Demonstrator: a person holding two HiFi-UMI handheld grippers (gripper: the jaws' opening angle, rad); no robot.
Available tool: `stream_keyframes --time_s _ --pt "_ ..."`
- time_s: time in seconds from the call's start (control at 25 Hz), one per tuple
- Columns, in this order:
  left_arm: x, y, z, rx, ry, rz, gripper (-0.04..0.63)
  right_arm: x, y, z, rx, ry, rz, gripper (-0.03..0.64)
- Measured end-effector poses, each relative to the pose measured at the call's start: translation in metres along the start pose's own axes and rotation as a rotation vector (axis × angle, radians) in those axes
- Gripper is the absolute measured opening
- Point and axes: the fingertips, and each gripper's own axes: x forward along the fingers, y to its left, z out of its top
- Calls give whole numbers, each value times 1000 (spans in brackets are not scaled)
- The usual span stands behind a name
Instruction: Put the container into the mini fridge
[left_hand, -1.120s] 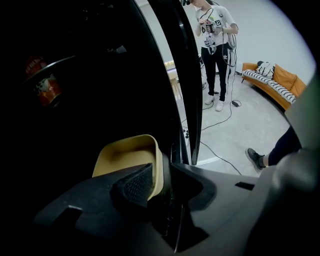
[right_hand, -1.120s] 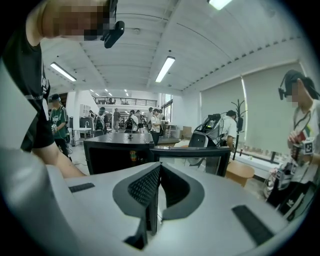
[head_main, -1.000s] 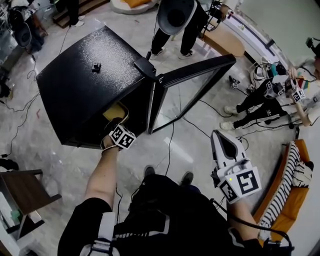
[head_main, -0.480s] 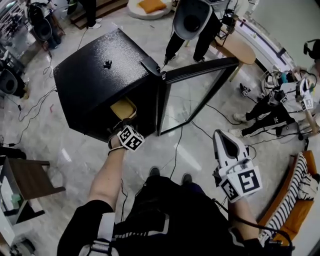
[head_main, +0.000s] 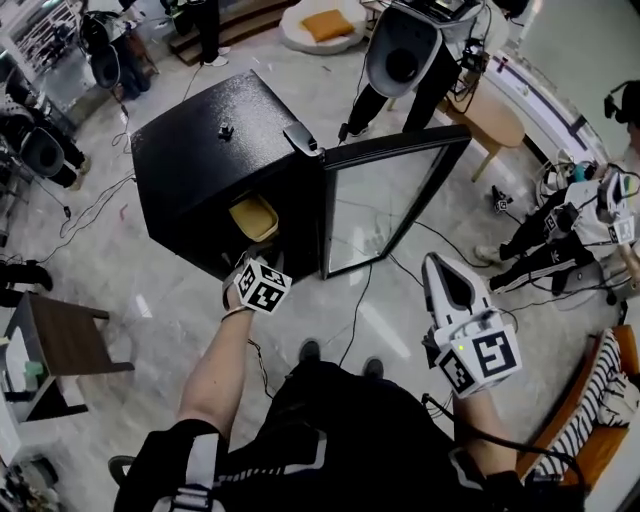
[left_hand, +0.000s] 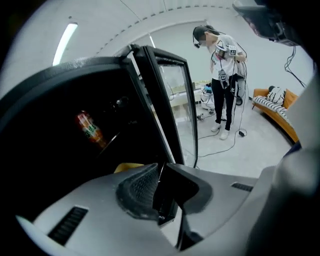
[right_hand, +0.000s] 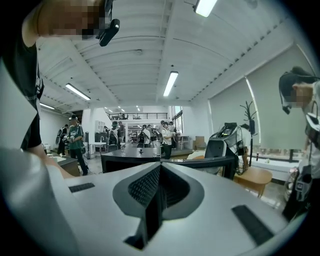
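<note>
The black mini fridge (head_main: 200, 150) stands on the floor with its glass door (head_main: 385, 200) swung open to the right. The yellow container (head_main: 254, 217) rests inside the fridge, and in the left gripper view only a sliver of the container (left_hand: 127, 166) shows. My left gripper (head_main: 248, 268) is just outside the opening, apart from the container. In its own view the left gripper (left_hand: 160, 200) has its jaws closing, with a narrow gap and nothing between them. My right gripper (head_main: 432, 264) hangs to the door's right; its own view shows the right gripper (right_hand: 159, 195) shut and empty.
A red-labelled can (left_hand: 90, 129) stands on a shelf inside the fridge. Cables (head_main: 350, 300) run over the floor by the door. A brown side table (head_main: 60, 340) is at the left, a round wooden table (head_main: 500, 120) and people behind, and an orange sofa (head_main: 625, 350) at the right.
My left gripper has drawn back from the fridge opening toward me, and the yellow container stays inside. The right gripper has hardly moved.
</note>
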Motion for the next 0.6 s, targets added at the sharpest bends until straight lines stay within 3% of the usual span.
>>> stream_keyframes --time_s 0.12,0.24,0.44,0.6 --pt "-20 7 28 -41 -71 34 48 0 -4 2 1 -20 22 14" --pt "-46 2 59 -74 -157 18 14 0 -7 4 -1 -33 40 14" --pt "-90 -9 104 -104 -278 25 10 -5 -11 8 2 -38 58 14" --pt "-126 -12 131 -183 -369 63 9 -6 -10 8 -6 -46 89 14"
